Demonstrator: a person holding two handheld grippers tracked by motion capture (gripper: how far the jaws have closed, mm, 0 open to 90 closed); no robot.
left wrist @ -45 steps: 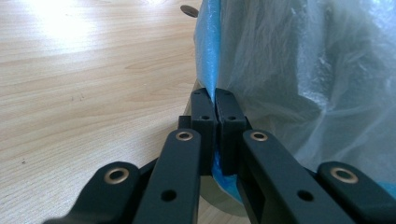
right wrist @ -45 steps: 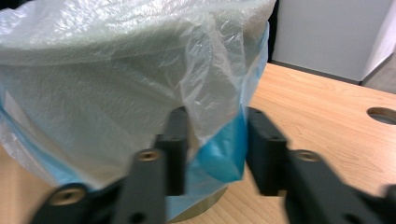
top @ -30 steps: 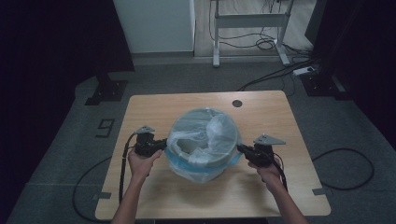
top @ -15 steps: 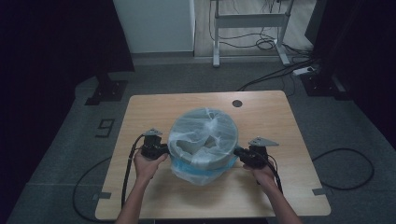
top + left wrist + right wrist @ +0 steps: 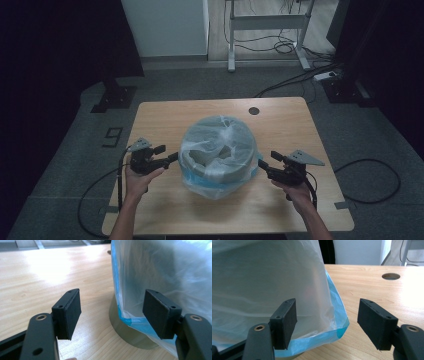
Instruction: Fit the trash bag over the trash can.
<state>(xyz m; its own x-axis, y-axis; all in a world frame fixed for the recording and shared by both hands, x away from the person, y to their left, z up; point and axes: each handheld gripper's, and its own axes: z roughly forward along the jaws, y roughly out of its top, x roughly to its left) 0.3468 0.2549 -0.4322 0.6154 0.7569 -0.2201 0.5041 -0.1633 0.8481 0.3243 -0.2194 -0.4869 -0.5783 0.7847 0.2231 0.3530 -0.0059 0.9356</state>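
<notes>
Nearest the bottom edge of the high view, two forearms reaching in over the wooden table (image 5: 290, 125). On the near left, left gripper (image 5: 170, 158) in the left hand (image 5: 139, 180), jaws spread wide after just opening, nothing between the pads, tips aimed at the bin and just short of it. In the left gripper view, both black pads apart over bare tabletop, the right-hand pad just in front of the bag's blue hem, the left-hand pad over wood. On the near right, right gripper (image 5: 265, 166) in the right hand (image 5: 299, 191), jaws likewise spread after just opening, pinching nothing, tips close beside the bag's lower edge. In the right gripper view, the left-hand pad in front of the translucent plastic, the right-hand pad over bare wood. Between the two tools, at the middle of the table, grey round bin (image 5: 218, 159) standing upright, lined with a clear plastic bag (image 5: 220, 135) folded down over the outside, blue hem (image 5: 140, 323) hanging low around the wall. Farther back on the tabletop, round cable hole (image 5: 254, 110). Beyond the table, grey floor with black cables (image 5: 280, 47), white desk frame (image 5: 265, 22) and a pale wall panel (image 5: 165, 25).
</notes>
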